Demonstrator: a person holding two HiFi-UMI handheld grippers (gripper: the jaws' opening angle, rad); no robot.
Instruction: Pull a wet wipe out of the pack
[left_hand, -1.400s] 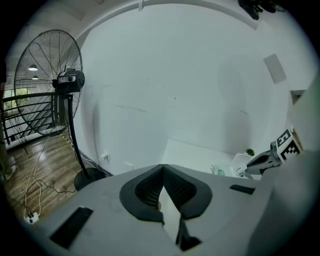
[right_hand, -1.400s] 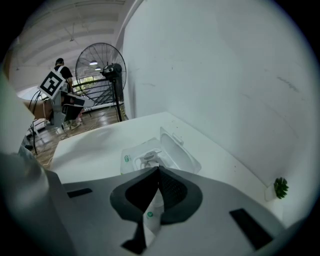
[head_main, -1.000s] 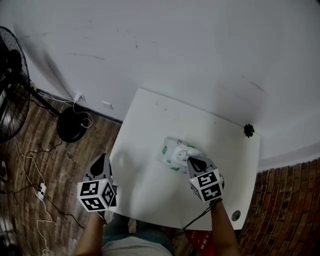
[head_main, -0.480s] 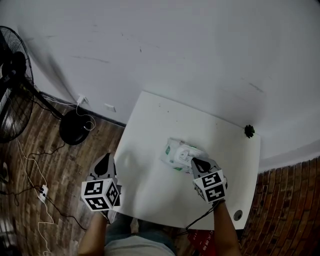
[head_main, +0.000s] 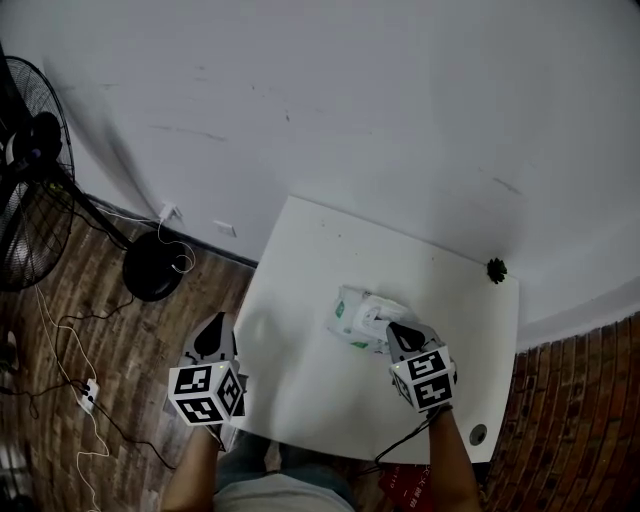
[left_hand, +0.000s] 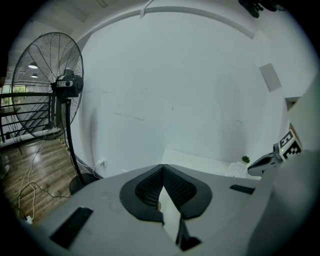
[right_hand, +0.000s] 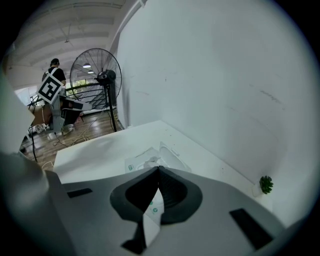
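Observation:
The wet wipe pack (head_main: 356, 312) lies near the middle of the white table (head_main: 300, 385), white with green print. In the right gripper view the pack (right_hand: 139, 164) has its lid (right_hand: 172, 154) flipped open, and a white wipe tuft (right_hand: 150, 161) pokes up. My right gripper (head_main: 398, 328) is over the pack's near right end. Its jaws (right_hand: 158, 170) are shut, tips right at the tuft; I cannot tell whether any wipe is pinched. My left gripper (head_main: 210, 332) hangs off the table's left edge above the floor, shut (left_hand: 162, 167) and empty.
A standing fan (head_main: 25, 190) and loose cables (head_main: 70, 350) occupy the wooden floor at the left. A small dark plant (head_main: 497, 268) sits at the table's far right corner against the white wall. A person (right_hand: 54, 67) stands far behind.
My left gripper has drifted slightly right, closer to the table's edge. The right gripper stays at the pack's right end.

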